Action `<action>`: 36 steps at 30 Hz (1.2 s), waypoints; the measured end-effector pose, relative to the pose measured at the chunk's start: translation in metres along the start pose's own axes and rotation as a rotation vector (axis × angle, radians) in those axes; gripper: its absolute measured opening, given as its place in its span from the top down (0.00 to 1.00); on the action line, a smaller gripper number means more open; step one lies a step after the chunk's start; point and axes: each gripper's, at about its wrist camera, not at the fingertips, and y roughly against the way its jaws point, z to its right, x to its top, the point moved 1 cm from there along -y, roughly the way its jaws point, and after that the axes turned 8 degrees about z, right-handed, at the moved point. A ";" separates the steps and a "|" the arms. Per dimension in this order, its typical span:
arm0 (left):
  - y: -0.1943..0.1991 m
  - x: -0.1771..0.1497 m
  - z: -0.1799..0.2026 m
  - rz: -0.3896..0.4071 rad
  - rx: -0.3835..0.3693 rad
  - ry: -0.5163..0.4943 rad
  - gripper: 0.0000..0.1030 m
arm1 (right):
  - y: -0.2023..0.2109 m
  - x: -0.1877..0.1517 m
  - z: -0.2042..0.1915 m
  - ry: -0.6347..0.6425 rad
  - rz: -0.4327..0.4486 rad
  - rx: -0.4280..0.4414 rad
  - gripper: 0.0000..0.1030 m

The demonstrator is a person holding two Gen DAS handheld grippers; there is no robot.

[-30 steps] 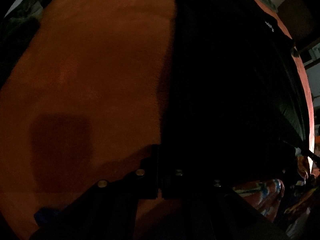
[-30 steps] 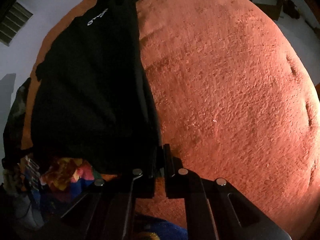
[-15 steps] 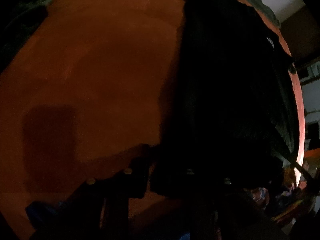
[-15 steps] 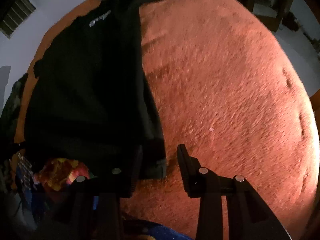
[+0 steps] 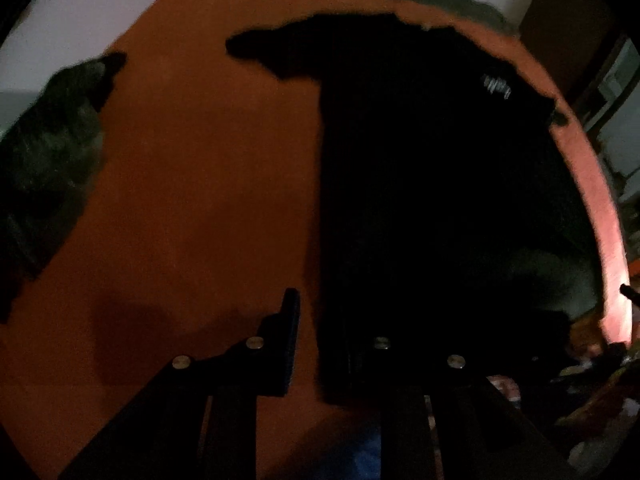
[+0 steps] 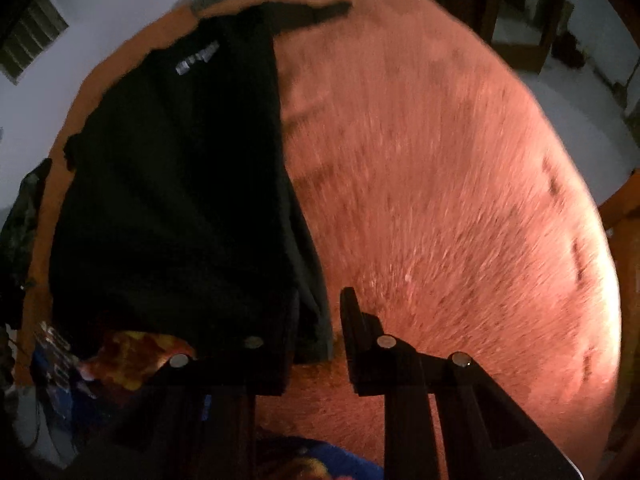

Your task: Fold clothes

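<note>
The black short-sleeved T-shirt with a small pale logo near its shoulder (image 6: 176, 184) lies flat on the orange-red fuzzy blanket (image 6: 440, 184). One long side is already turned in over the body, which leaves a straight edge down the middle of the blanket, and one sleeve (image 5: 276, 50) still sticks out sideways at the far end. So we judge the job about a third done: one lengthwise fold is in, while the loose sleeve, possibly the other long side, and the crosswise folds remain.

Our right tongs (image 6: 316, 320) hang just above the shirt's near hem corner. Their jaws stand apart and are closing at this moment, with a strip of the folded edge seen between them but not pressed by the pads, as far as we can tell. Our left tongs (image 5: 320, 340) are over the same hem from the other side. One finger (image 5: 290, 332) shows clearly against the blanket and the other is lost against the black cloth, but a gap of bare blanket shows between them, so we read them as spread and pinching nothing.

Further out, a dark green garment (image 5: 48, 152) waits at the blanket's edge, and bright patterned cloth (image 6: 132, 356) is bunched beyond the near hem.
</note>
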 end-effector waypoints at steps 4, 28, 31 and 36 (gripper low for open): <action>0.059 -0.066 -0.021 0.002 -0.135 0.118 0.69 | 0.043 0.025 -0.031 0.026 0.084 0.041 0.81; 0.257 -0.084 0.161 0.157 0.007 -0.161 0.33 | 0.233 0.068 -0.206 0.145 0.121 0.077 0.47; 0.212 -0.051 0.169 0.145 0.127 -0.229 0.33 | 0.198 0.087 -0.231 0.195 0.075 0.071 0.37; 0.098 0.064 0.166 0.211 0.216 -0.294 0.30 | 0.079 0.192 -0.266 0.237 0.060 0.091 0.24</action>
